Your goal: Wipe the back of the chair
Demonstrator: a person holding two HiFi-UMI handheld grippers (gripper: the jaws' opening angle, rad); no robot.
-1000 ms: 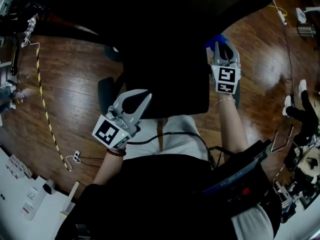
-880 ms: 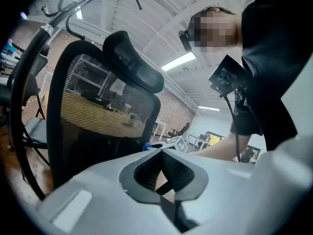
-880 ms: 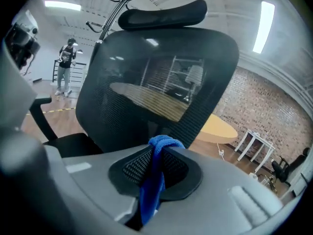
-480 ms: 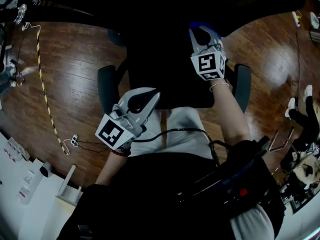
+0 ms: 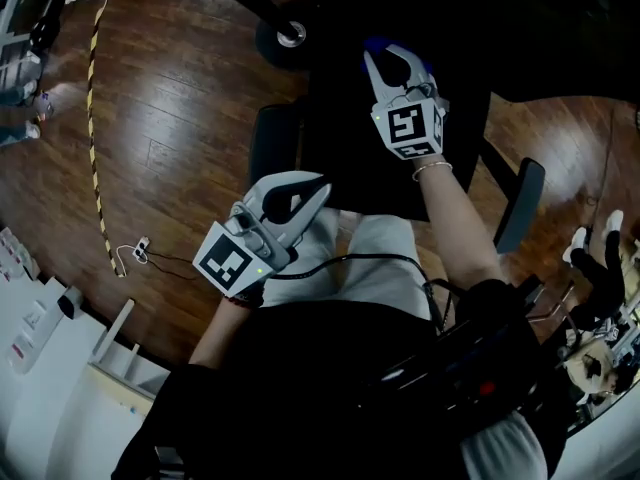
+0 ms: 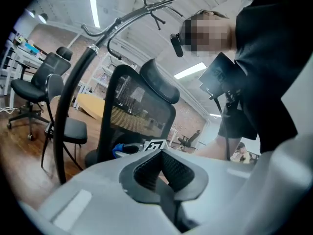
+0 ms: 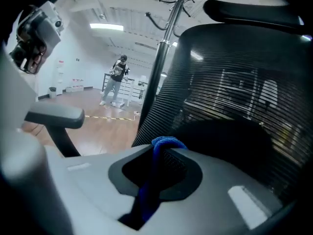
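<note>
Blue cloth (image 7: pixel 164 143): clamped it in right gripper (image 5: pixel 393 60) near chair back (image 7: pixel 234 92); held left gripper (image 5: pixel 303 192) closed, empty.

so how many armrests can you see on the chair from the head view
2. One armrest is on the left of the chair, beyond the left gripper; the other armrest is on its right, past the right forearm. Neither is hidden.

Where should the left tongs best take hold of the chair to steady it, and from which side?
Probably the near armrest: a narrow flat pad standing free of the mesh chair back. The left tongs, shut and empty, would open and come down from above, across its width.
</note>
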